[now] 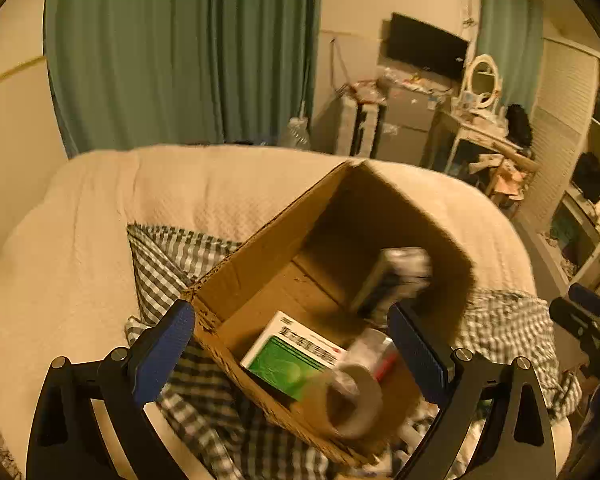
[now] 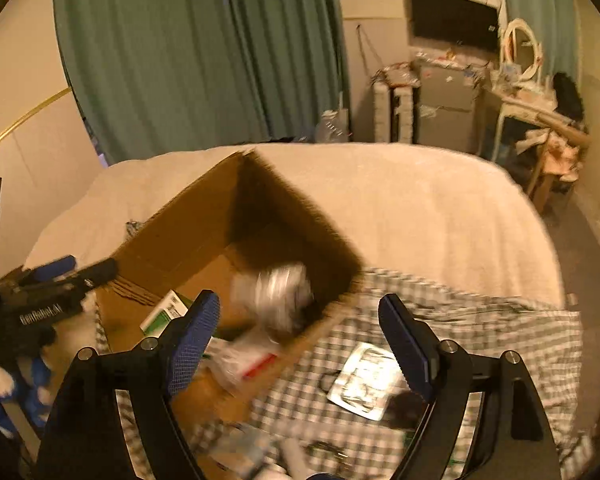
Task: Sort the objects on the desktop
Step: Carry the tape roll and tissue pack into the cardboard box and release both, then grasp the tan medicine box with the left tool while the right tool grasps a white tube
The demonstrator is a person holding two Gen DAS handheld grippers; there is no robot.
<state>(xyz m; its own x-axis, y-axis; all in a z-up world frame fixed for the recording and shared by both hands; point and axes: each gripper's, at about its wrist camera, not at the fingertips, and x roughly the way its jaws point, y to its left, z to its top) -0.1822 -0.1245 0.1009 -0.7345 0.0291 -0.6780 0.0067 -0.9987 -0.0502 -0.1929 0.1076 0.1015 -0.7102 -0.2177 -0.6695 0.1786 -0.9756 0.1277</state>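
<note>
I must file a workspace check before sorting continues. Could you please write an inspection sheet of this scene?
Surface: bed with a cream blanket; checkered cloth spread on it.
Job's things: open cardboard box on the bed, holding a green and white box, a tape roll, a blurred book-like item and a wrapped red item. A flat white packet lies on the cloth outside the box.
Clutter: small blurred items on the cloth at the near edge.
Grippers: left gripper open above the box; right gripper open over the box's edge.
Cables: nothing seen.
Surroundings: green curtains, wall television, dressing table with an oval mirror.
</note>
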